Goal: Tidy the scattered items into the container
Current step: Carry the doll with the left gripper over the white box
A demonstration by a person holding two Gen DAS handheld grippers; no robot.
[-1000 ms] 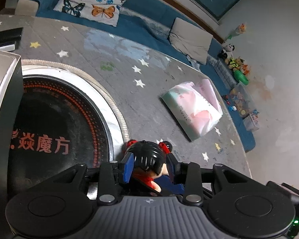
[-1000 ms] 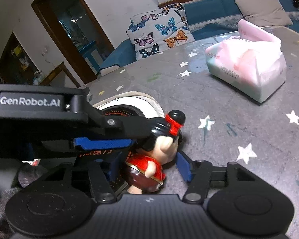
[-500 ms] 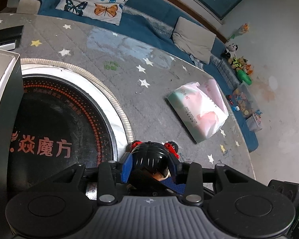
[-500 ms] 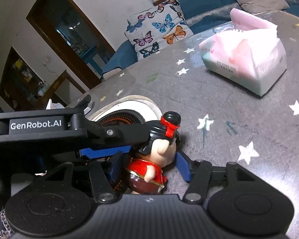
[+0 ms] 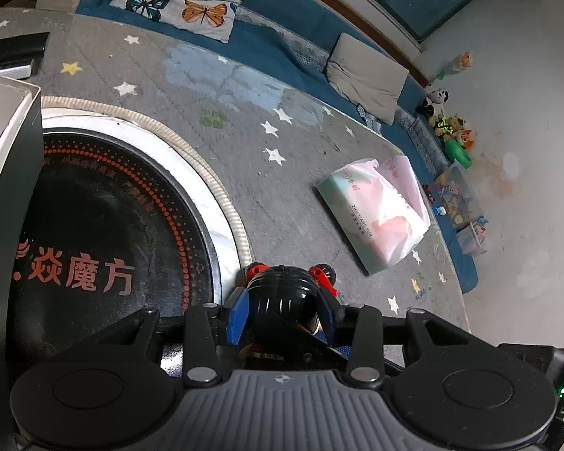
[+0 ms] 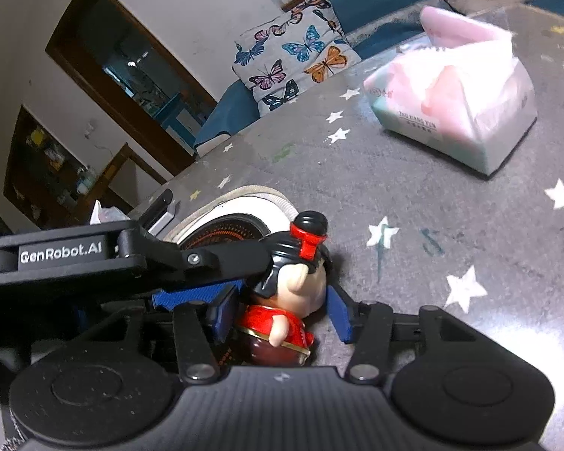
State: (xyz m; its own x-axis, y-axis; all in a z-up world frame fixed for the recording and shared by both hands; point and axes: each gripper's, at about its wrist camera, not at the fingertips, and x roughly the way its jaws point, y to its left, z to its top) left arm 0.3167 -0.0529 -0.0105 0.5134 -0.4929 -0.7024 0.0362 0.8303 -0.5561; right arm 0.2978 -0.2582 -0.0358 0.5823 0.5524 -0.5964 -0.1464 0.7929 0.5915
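A small doll (image 5: 282, 297) with black hair, red hair ties and a red top stands on the grey starred table mat, seen from above in the left wrist view. My left gripper (image 5: 284, 310) is shut on its head, blue pads on both sides. In the right wrist view the doll (image 6: 293, 293) stands between the open jaws of my right gripper (image 6: 282, 312), whose right pad is clear of it. The left gripper's arm (image 6: 131, 259) reaches in from the left. A box wall (image 5: 11, 173) at the far left is the container.
A round black cooktop (image 5: 94, 225) with red characters lies left of the doll. A pink and green tissue pack (image 5: 379, 210) lies to the right, also in the right wrist view (image 6: 455, 112). A sofa with a butterfly cushion (image 5: 184, 0) lines the far edge.
The left gripper has tilted over the doll, so I now see its hair from above. The right gripper has closed in around the doll.
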